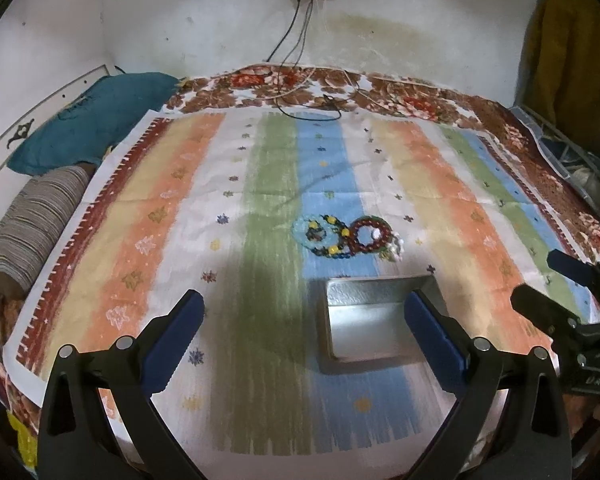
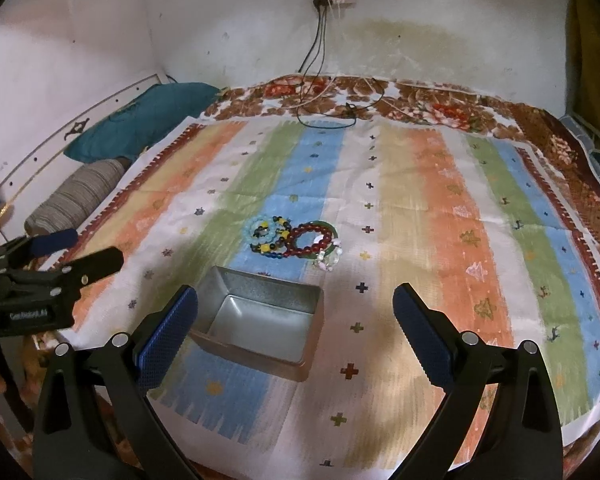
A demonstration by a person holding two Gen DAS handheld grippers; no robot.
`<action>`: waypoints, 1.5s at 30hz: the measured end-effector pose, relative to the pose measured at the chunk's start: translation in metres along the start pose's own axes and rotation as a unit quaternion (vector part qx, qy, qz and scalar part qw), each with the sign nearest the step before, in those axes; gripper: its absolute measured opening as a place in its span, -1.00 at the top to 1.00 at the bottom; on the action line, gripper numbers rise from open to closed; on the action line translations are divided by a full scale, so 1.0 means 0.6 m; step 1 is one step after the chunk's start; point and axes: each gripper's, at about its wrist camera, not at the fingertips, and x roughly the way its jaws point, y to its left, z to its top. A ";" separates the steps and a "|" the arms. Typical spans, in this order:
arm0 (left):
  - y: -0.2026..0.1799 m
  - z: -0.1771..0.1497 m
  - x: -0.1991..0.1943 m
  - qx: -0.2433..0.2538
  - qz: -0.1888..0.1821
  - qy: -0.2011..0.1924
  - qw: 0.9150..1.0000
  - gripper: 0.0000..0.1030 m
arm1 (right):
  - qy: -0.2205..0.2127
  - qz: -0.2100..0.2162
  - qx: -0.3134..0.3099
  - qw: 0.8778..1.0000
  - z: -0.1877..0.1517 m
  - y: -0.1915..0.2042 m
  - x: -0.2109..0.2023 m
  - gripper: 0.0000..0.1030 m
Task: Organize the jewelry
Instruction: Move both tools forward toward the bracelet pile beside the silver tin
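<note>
Both the left gripper (image 1: 304,344) and right gripper (image 2: 296,336) hover spread wide and empty over the bed; beaded bracelets (image 2: 296,240) lie heaped just beyond the empty metal tin (image 2: 260,320), seemingly awaiting sorting.

A home bedroom: a bed with pillows (image 1: 88,120), floral bedsheet (image 1: 420,96) and striped cloth (image 2: 420,208).

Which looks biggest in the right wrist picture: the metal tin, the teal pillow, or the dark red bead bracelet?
1. metal tin, though it sits nearest the camera, which inflates it.
2. teal pillow, nearly as large despite lying far back, so probably bigger in reality.
3. dark red bead bracelet, clearly smallest.
</note>
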 end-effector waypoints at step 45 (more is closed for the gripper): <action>0.021 0.114 0.221 -0.024 0.038 0.109 0.993 -0.89 | 0.112 -0.008 0.043 0.993 0.082 -0.050 0.191 -0.92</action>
